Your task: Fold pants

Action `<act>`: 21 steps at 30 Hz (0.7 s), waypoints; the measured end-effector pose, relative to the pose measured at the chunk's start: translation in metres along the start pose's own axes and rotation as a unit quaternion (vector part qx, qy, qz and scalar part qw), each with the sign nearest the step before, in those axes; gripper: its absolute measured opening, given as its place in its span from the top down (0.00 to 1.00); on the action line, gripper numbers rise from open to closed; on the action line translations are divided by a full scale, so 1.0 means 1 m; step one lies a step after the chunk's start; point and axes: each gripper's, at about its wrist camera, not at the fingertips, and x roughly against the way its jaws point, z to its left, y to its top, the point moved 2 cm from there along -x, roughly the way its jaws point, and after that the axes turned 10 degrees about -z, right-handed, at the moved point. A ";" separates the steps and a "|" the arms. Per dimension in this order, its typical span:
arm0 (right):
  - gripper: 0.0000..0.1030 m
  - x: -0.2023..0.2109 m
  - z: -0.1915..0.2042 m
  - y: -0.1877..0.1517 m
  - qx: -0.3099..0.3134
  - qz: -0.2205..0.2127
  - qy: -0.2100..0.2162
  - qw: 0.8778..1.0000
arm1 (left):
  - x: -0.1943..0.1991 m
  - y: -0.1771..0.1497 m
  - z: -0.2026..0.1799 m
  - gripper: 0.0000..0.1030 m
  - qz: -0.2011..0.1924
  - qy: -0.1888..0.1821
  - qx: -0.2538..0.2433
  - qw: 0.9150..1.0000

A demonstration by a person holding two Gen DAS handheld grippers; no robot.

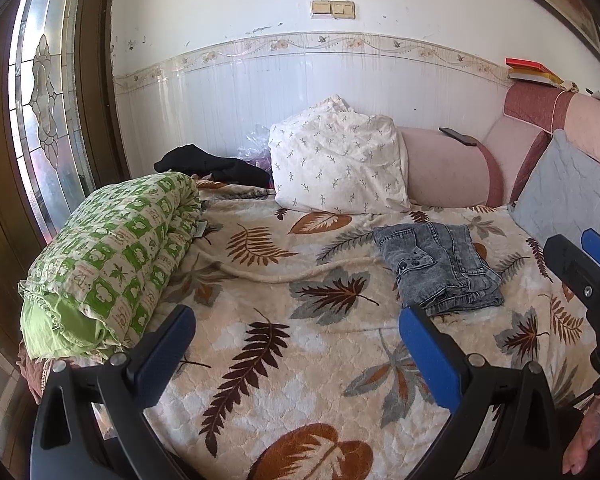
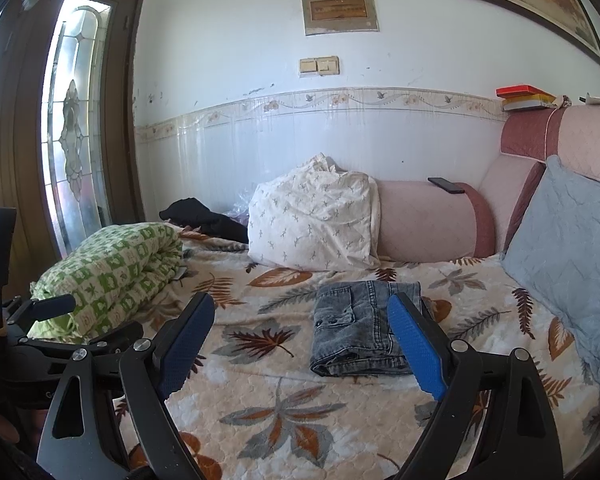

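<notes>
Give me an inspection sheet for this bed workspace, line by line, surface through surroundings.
Surface: beige leaf-print blanket covering the bed, lightly rumpled.
Job's things: grey denim pants folded into a compact stack on the blanket.
Clutter: rolled green-and-white quilt; white sprig-print pillow; black garment; grey-blue cushion; black phone on the pink bolster.
Grippers: left gripper open, empty; right gripper open, empty; neither touches the pants.
Cables: nothing seen.
Surroundings: tiled wall, leaded-glass door, red and yellow books on the headboard.
</notes>
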 end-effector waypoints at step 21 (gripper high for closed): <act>0.14 -0.023 -0.022 -0.023 0.003 0.026 -0.024 0.999 | -0.047 -0.018 -0.010 0.00 0.049 -0.038 0.003 0.998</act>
